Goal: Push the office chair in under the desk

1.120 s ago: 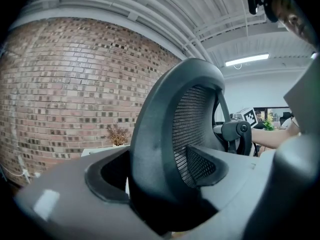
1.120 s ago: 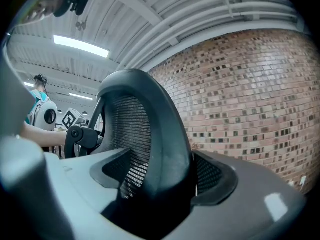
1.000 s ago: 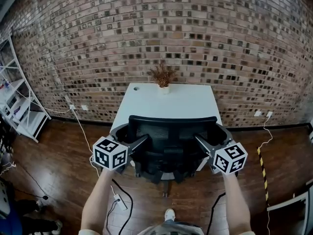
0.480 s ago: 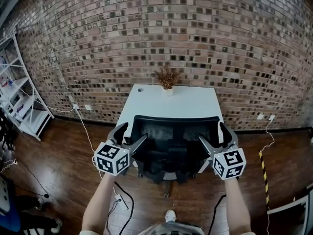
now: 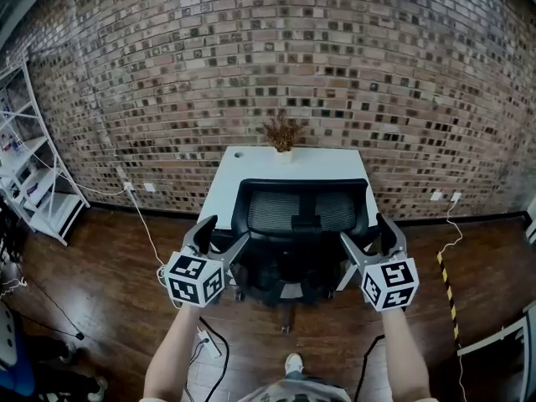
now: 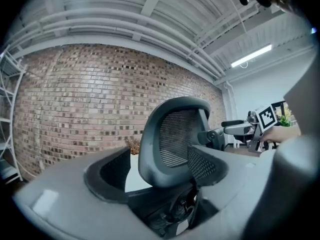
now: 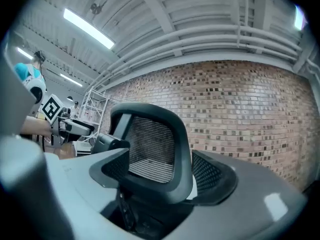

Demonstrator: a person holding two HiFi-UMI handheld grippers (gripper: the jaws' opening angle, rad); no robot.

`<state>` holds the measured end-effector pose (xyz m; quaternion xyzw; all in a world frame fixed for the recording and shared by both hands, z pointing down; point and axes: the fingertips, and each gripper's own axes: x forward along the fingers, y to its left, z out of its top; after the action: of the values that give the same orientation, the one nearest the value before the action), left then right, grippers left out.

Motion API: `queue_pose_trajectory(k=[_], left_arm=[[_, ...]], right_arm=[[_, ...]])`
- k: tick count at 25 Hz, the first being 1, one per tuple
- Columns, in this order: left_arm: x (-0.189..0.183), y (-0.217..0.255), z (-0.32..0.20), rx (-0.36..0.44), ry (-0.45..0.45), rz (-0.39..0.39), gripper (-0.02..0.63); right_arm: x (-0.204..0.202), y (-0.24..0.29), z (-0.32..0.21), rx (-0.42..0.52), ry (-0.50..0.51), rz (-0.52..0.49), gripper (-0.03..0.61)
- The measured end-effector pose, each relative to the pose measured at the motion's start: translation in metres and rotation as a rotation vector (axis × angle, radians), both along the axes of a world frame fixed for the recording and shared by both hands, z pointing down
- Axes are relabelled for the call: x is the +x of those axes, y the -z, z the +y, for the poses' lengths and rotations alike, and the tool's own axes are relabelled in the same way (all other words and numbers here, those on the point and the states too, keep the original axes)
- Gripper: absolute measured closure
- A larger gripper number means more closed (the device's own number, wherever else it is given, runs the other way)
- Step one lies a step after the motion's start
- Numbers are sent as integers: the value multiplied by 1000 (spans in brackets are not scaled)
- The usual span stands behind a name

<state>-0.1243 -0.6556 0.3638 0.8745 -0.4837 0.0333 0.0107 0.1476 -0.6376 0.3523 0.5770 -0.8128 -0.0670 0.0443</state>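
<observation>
Since a second ago the office chair [image 5: 301, 216] has rolled away from the person and towards the table [image 5: 285, 164], and its mesh backrest now stands more upright. Both grippers have ended up a little short of it.

The left gripper [image 5: 224, 233] has its fingers [image 6: 107, 176] spread wide. The left edge of the backrest rises just ahead of the gap between them. The right gripper [image 5: 366, 233] has its fingers spread wide too, with the right edge of the backrest just ahead of its gap. Neither pair is closed on anything. Whether any finger touches the chair cannot be told.

Ahead of the fingers, the backrest overlaps the near edge of the white table. How far the seat reaches underneath cannot be made out. Below and between the two grippers, the chair's base [image 5: 280, 296] stands on a dark wooden floor [image 5: 100, 275].

Beyond the chair, at the far edge of the table, stands a dried plant [image 5: 281, 132] in a small pot, against a brick wall [image 5: 335, 57]. A white shelf unit [image 5: 33, 182] stands well to the left of the left fingers. Cables [image 5: 209, 333] and a power strip [image 5: 203, 342] lie on the floor just below the left gripper, beside the chair's base. A yellow and black strip [image 5: 448, 287] marks the floor to the right of the right gripper. The person's shoe [image 5: 291, 364] shows at the bottom, behind both grippers.
</observation>
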Motion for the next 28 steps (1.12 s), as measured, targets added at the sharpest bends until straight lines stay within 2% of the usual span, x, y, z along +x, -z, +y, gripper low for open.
queue_pose_trajectory(k=[2, 6, 15, 19, 20, 22, 23, 28], left_arm=[[0, -1, 15, 13, -3, 5, 242], [2, -2, 47, 40, -5, 14, 351], [29, -2, 126, 81, -76, 47, 443], [41, 3, 164, 111, -76, 79, 523], [43, 4, 173, 113, -75, 89, 546], [51, 2, 190, 109, -76, 103, 597], [57, -1, 198, 106, -82, 106, 597], [85, -13, 231, 84, -109, 103, 597]], right_arm=[[-6, -2, 19, -4, -1, 9, 190], [-18, -7, 58, -18, 5, 23, 220], [-47, -13, 134, -29, 26, 28, 302], [-72, -11, 166, -11, 68, 13, 389], [-79, -11, 175, -3, 81, 12, 424], [-90, -10, 192, 11, 109, 12, 539], [-94, -11, 199, 15, 123, 12, 577], [-109, -15, 227, 2, 164, -21, 578]])
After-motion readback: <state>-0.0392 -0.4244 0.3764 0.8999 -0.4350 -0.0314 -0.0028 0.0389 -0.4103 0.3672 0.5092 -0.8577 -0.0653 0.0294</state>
